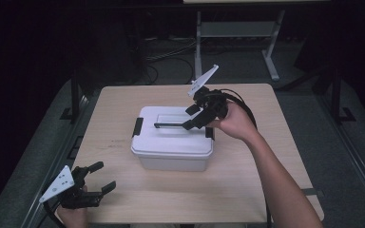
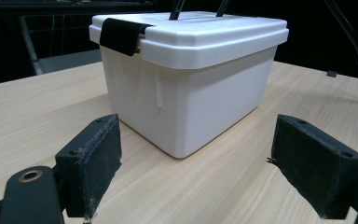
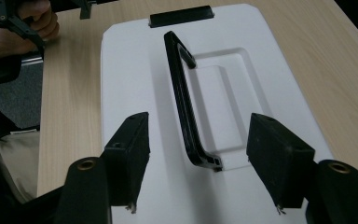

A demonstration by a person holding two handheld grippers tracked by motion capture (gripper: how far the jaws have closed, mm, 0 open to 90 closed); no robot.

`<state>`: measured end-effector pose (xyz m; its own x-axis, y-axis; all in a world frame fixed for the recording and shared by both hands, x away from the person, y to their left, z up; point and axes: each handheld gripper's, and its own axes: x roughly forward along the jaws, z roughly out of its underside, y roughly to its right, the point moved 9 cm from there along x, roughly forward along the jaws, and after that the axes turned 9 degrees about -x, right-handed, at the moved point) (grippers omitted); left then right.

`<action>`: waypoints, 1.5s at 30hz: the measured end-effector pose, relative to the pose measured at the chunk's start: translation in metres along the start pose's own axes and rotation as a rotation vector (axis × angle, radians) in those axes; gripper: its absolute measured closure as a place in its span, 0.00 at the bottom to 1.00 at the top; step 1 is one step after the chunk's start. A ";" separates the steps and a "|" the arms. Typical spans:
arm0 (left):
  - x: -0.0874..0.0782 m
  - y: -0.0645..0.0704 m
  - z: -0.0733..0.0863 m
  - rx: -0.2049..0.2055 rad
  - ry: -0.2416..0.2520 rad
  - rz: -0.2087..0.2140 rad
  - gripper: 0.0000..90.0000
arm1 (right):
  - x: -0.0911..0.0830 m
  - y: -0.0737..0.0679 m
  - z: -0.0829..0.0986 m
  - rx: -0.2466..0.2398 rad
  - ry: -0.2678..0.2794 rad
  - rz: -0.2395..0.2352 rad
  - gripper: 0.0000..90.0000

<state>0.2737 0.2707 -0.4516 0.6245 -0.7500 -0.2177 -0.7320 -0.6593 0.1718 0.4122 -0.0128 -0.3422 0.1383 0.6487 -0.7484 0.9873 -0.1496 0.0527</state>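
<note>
A white box sits mid-tabletop with its lid on and its black handle standing up. The right tongs hover over the lid, spread wide, the near end of the handle between them. To grip well, I'd lower them straight until both pads flank the bar, then close squarely. The left tongs, also wide, wait at seven o'clock, well apart from the box.

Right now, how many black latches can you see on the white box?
2. One latch clips the lid's left end, nearer the left gripper. The other latch sits at the right end, under the right gripper. The back side could hide more.
</note>
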 end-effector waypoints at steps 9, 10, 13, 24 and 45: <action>0.000 0.000 0.000 0.001 -0.003 0.000 0.17 | -0.010 0.001 0.010 0.023 0.010 0.017 0.40; 0.001 0.000 0.000 0.000 -0.003 0.001 0.17 | -0.011 0.001 0.011 0.029 0.011 0.018 0.39; 0.001 0.001 0.000 0.000 -0.005 0.000 0.17 | -0.013 0.001 0.017 0.035 0.008 0.024 0.38; 0.001 0.001 0.001 0.002 -0.007 -0.002 0.17 | -0.023 0.002 0.032 0.058 0.013 0.044 0.36; 0.001 0.001 0.001 0.004 -0.009 -0.003 0.17 | -0.030 -0.001 0.050 0.089 0.025 0.053 0.35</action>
<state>0.2736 0.2691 -0.4524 0.6240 -0.7478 -0.2267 -0.7314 -0.6611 0.1673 0.4035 -0.0697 -0.3524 0.1932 0.6561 -0.7295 0.9679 -0.2494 0.0320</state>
